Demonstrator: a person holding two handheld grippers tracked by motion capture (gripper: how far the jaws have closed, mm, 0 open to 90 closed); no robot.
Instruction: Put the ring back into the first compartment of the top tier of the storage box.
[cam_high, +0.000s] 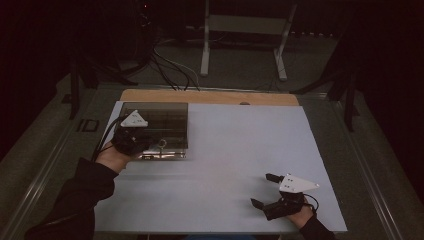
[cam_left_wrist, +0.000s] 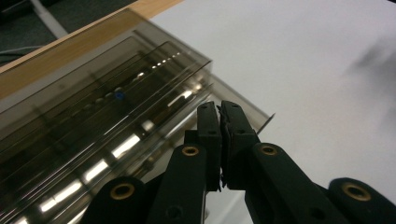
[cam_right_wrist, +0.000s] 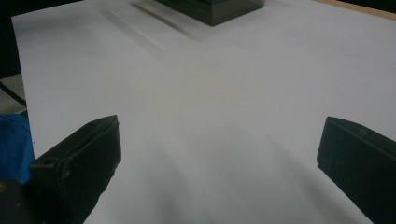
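Fingers (cam_left_wrist: 209, 140) of the left gripper (cam_left_wrist: 219, 109) are pressed together with nothing visible between them, their tips just beside the near edge of the smoked transparent plastic box (cam_left_wrist: 107, 116). In the high view that box (cam_high: 165, 125) sits on the white bench (cam_high: 235, 145) at about ten o'clock, with the left gripper (cam_high: 131, 135) over its left near corner. The right gripper (cam_high: 265, 190), at about five o'clock, holds its fingers (cam_right_wrist: 79, 163) spread wide above bare bench, well apart from the box.
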